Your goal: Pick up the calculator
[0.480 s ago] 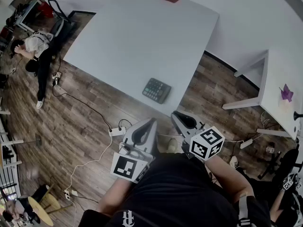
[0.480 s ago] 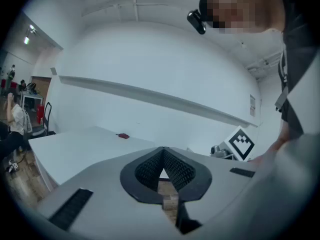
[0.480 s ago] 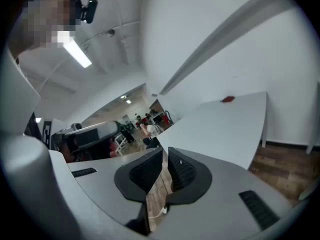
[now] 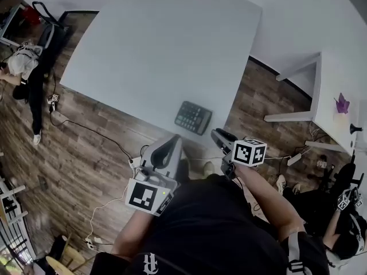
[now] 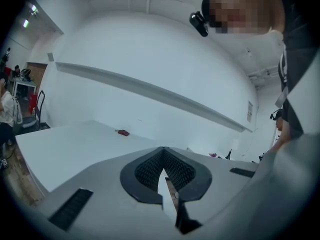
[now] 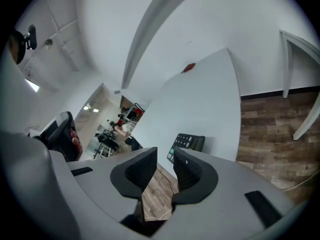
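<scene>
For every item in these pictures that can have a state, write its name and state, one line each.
calculator, lying flat, keys up, near the table edge, untouched.
left gripper, shut, empty.
right gripper, open, nothing between its jaws, short of the calculator.

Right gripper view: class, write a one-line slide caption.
Open right claw faces the calculator at the table edge, nothing held.

No legible text, calculator markings too small (blurred)
</scene>
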`<state>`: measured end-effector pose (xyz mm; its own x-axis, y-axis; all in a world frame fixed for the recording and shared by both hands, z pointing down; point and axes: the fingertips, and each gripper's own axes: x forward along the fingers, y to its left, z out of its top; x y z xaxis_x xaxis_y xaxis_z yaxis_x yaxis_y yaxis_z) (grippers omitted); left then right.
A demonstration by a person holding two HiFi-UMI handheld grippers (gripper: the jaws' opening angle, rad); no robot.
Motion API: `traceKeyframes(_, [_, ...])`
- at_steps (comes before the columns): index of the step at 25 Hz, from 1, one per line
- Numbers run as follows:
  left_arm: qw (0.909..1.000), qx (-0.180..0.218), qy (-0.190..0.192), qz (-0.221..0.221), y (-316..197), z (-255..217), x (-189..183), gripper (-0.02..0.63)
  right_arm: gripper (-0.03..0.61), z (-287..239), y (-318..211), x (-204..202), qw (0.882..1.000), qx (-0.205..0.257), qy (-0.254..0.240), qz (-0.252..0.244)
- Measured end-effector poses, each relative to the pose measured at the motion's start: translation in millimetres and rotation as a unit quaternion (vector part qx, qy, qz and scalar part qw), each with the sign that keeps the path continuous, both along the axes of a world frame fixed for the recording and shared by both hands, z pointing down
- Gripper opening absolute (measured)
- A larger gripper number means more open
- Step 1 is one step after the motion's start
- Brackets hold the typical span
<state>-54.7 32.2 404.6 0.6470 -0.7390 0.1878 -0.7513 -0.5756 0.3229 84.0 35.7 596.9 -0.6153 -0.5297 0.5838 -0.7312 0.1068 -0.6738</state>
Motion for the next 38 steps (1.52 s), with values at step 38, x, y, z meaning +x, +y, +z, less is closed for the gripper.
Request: traceKeyframes(38, [0.9971,-0.067,-0.031,-0.018,-59,35,-42,0.006,0.052,123,-41,-7,0.973,-0.188,-0.091,0.098])
